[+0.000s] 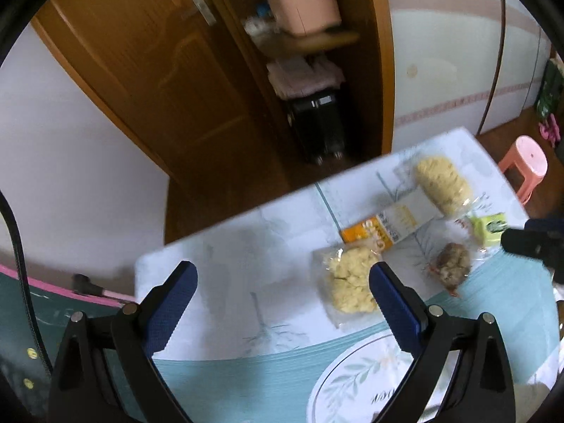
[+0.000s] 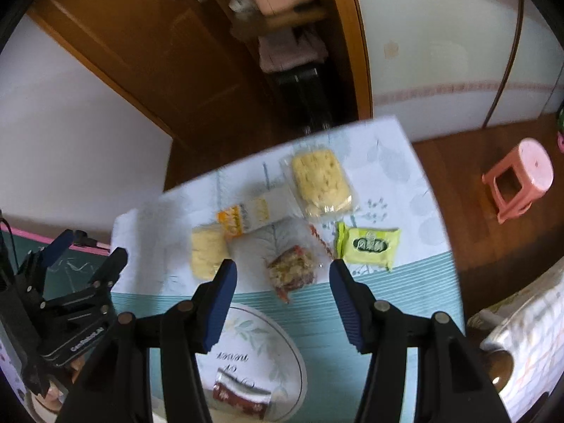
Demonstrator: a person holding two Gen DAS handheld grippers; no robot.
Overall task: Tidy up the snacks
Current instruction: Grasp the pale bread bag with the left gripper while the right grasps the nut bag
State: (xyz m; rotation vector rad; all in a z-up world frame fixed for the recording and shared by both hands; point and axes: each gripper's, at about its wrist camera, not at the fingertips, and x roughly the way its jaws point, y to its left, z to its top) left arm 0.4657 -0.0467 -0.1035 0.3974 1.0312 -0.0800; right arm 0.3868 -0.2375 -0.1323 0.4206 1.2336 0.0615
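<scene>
Several snacks lie on a table with a pale leaf-print cloth [image 2: 370, 299]. A large bag of yellow crackers [image 2: 322, 179] [image 1: 442, 183] lies at the back. An orange-and-white packet [image 2: 246, 218] [image 1: 387, 227] lies in front of it. A smaller yellow snack bag [image 2: 208, 253] [image 1: 349, 283], a brown mixed-snack bag [image 2: 290, 269] [image 1: 453, 266] and a green packet [image 2: 368, 246] [image 1: 490, 227] lie nearer. A dark red packet [image 2: 241, 393] lies on the cloth's oval print. My right gripper [image 2: 283, 282] is open above the brown bag. My left gripper [image 1: 283, 283] is open, left of the small yellow bag.
A pink stool [image 2: 518, 179] stands on the wood floor to the right. A brown wooden door [image 1: 151, 81] and a shelf with a pink box [image 1: 306, 10] are behind the table. A green board with a pink edge [image 2: 81, 264] lies at the left.
</scene>
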